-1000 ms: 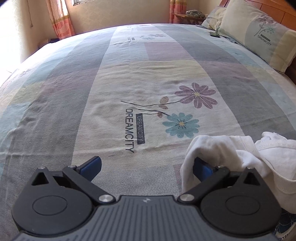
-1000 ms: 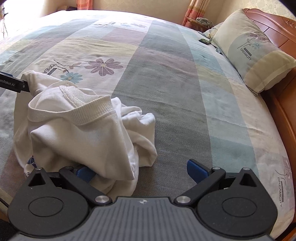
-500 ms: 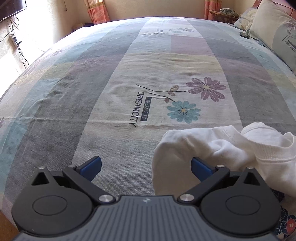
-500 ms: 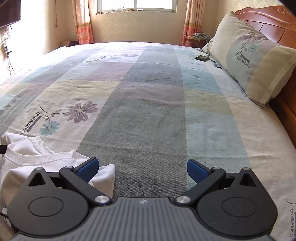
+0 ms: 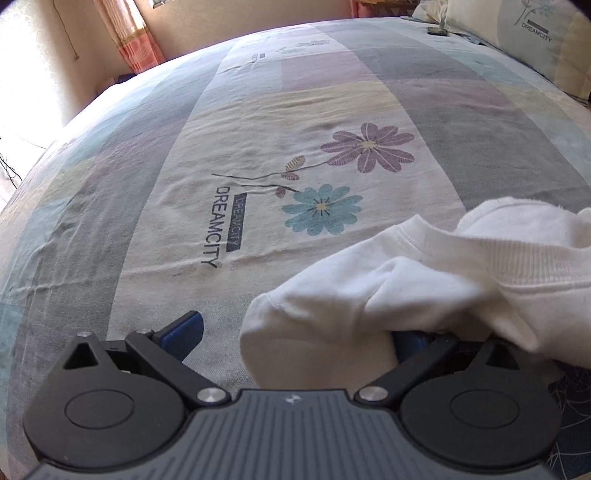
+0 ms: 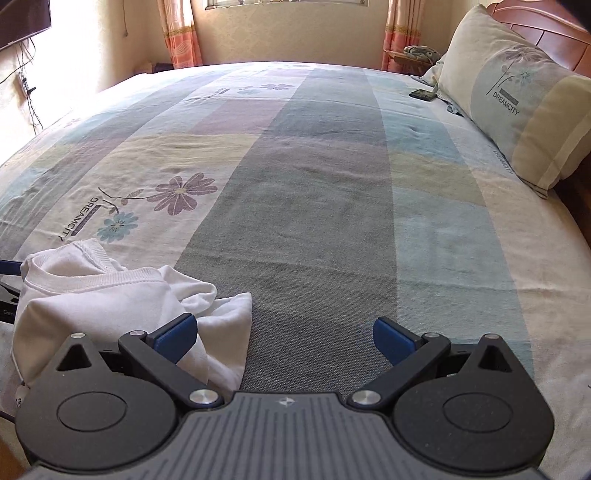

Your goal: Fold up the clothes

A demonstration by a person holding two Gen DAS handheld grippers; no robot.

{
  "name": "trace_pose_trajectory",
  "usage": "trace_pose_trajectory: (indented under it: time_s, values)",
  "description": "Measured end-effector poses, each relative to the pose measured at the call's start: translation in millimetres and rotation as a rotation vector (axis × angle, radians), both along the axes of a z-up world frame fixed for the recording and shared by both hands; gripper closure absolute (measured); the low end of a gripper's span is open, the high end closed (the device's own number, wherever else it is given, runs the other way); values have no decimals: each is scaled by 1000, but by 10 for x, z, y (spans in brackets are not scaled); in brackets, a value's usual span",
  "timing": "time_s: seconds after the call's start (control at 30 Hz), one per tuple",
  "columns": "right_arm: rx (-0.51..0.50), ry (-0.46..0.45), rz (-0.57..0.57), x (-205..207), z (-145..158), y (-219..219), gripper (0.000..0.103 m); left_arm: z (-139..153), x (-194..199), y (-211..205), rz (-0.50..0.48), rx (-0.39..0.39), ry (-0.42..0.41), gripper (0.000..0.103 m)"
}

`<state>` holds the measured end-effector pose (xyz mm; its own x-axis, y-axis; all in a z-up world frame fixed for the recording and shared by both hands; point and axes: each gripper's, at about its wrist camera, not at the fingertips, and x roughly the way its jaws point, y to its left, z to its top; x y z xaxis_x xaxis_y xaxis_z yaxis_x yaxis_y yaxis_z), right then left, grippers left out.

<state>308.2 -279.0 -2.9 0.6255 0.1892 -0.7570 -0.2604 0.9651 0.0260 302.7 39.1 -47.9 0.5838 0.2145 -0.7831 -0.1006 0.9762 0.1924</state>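
A crumpled white garment (image 5: 424, 280) with a ribbed collar lies bunched on the striped bed sheet (image 5: 258, 147) at the near edge. My left gripper (image 5: 295, 332) is open, and a fold of the garment drapes over its right blue fingertip, partly hiding it. In the right wrist view the same white garment (image 6: 103, 295) sits at the lower left. My right gripper (image 6: 282, 334) is open, its left blue pad (image 6: 175, 334) over the garment's edge and bare sheet between the fingers. A bit of the left gripper shows at that view's left edge.
A large pillow (image 6: 517, 103) leans on the wooden headboard (image 6: 546, 33) at the right. A small dark device (image 6: 423, 95) lies on the sheet near the pillow. Curtains (image 6: 181, 33) and a window stand behind the bed; cables hang on the left wall.
Both grippers have stayed open. The right gripper drew back from the garment, which now lies lower left. The garment spread further across the left gripper's right side.
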Motion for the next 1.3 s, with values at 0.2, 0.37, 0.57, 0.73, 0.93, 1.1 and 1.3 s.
trace_pose_trajectory:
  time_s: [0.2, 0.37, 0.57, 0.73, 0.93, 1.1, 1.3]
  values:
    - [-39, 14, -131, -169, 14, 7, 0, 210, 372, 498, 7, 53, -100, 0]
    - [-32, -5, -184, -314, 122, 258, 0, 73, 530, 894, 42, 24, -66, 0]
    - [-23, 13, -174, -387, 139, 683, 0, -166, 441, 1363, 86, -78, -13, 0]
    - [-73, 47, -120, -337, 25, 994, 0, -157, 279, 1653, 153, -136, -16, 0]
    - [-157, 37, -25, -41, -170, 1101, 0, -75, 49, 1591, 145, -119, -18, 0]
    - [-245, -11, 37, 356, -348, 1080, 0, 55, -54, 1502, 201, -93, -43, 1]
    - [-240, -61, -130, 783, -302, 424, 0, 94, -104, 1366, 266, -39, -42, 1]
